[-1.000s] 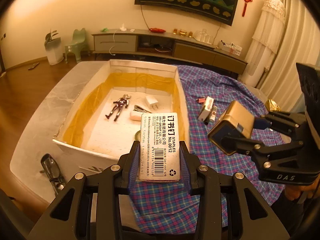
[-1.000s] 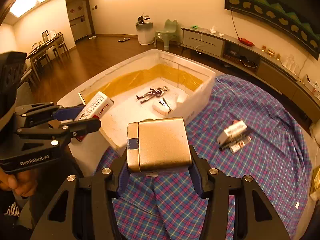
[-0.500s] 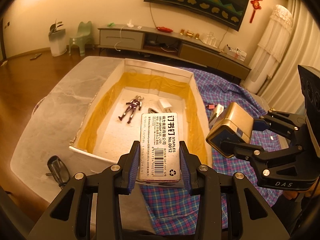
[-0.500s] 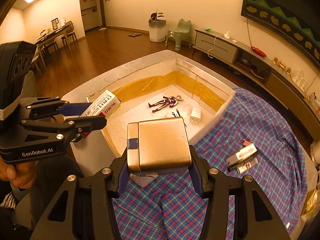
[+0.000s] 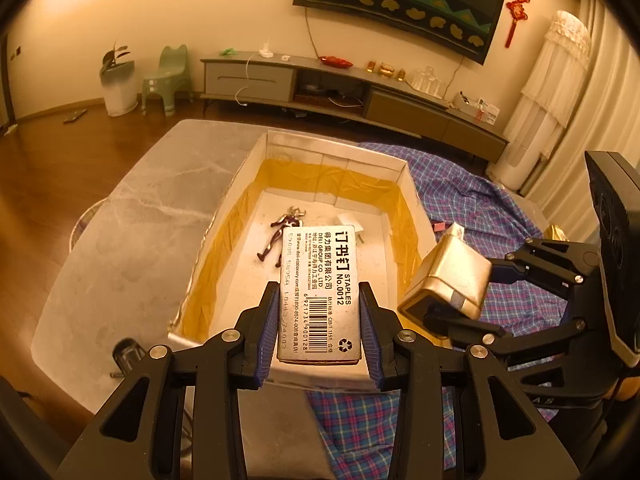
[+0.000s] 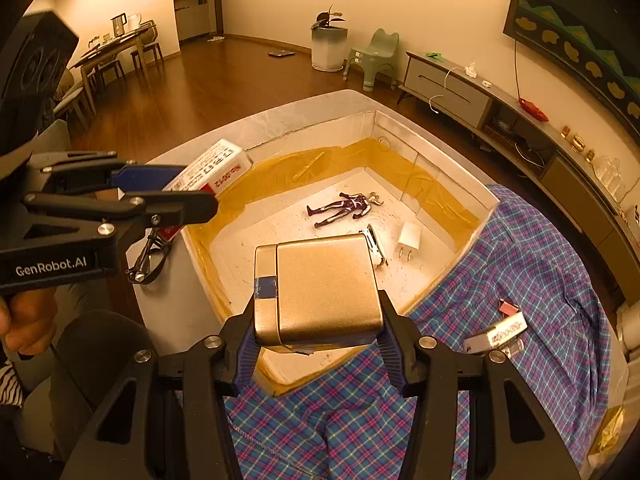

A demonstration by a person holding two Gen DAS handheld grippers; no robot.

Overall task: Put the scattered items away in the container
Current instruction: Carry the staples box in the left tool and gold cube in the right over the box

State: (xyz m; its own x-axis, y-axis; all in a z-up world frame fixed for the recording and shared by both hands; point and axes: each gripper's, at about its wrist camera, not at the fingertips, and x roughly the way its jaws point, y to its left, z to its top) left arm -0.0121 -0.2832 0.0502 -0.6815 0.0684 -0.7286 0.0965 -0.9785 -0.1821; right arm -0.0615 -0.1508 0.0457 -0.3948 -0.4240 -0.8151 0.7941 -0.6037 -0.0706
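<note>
While I hold staple box (image 5: 319, 296) in left gripper (image 5: 319, 322), gold box (image 6: 320, 288) clamped in right gripper (image 6: 318, 344), both hang over near edge of container (image 5: 402, 168); staple box long axis points inward.

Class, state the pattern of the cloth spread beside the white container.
The cloth is a blue plaid with pink and pale lines, clearest in the right wrist view.

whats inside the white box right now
Lying in the white box: a toy figure, a white charger plug and a small clip-like item, partly hidden behind the held gold box, which also covers the near floor.
</note>
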